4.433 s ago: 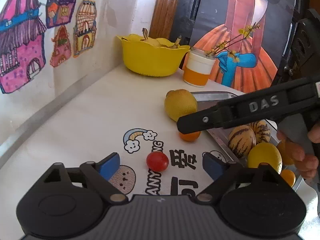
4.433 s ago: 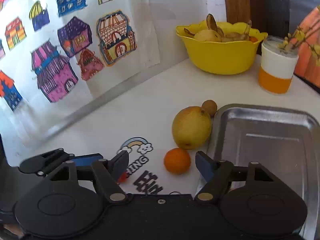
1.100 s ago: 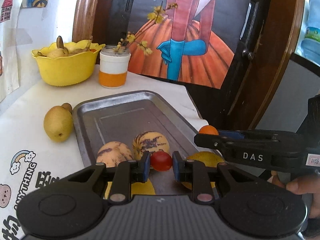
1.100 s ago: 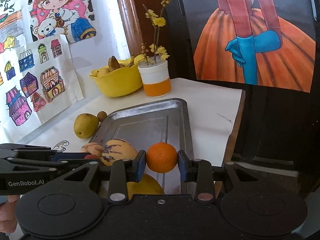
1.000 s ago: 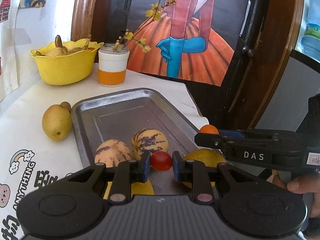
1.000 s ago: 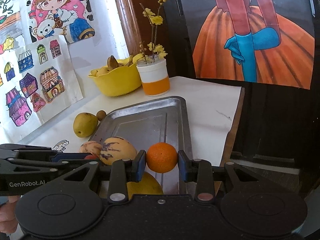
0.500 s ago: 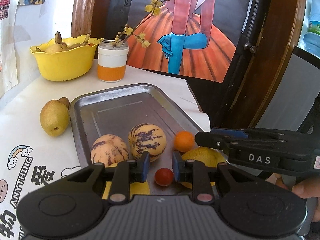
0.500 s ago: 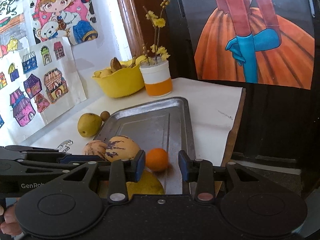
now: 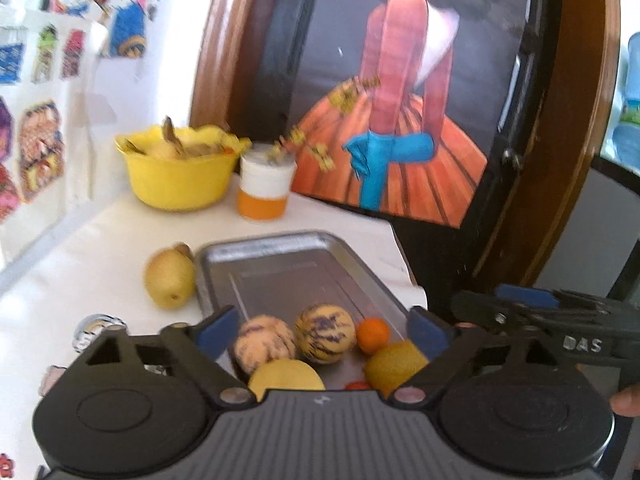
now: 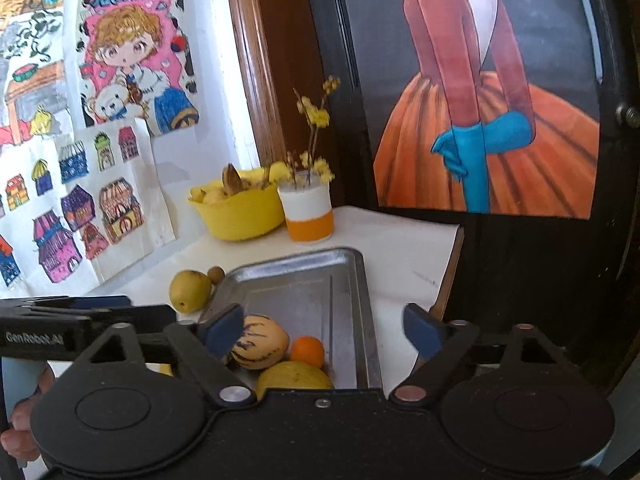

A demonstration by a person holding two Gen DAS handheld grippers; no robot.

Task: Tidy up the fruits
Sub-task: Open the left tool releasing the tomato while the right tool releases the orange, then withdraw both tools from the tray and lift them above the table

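Both tools hung above the near end of the rectangular silver metal tray (image 9: 280, 256), whose long axis ran from near to far across the white table (image 9: 80, 272). The left gripper (image 9: 322, 328) had its blue-padded fingers spread wide with nothing between them, and the right gripper (image 10: 322, 330) was likewise spread and empty. At the tray's near end lay the fruit: two purple-striped cream melons (image 9: 325, 333) side by side, a small orange tangerine (image 9: 373, 335) just right of them, a yellow-green fruit (image 9: 394, 366) nearer still, a pale yellow fruit (image 9: 286, 376) at the near edge, and a small red tomato (image 9: 357, 385) barely showing over the gripper body. In the right wrist view the striped melon lay with its long axis running left to right. A yellow pear (image 9: 170, 280) lay on the table touching the tray's left rim, stem end far, with a small brown round fruit (image 10: 216, 274) just behind it. Farther back stood a yellow scalloped bowl (image 9: 180, 176) and a white-and-orange cup (image 9: 264, 192) of yellow flowers.
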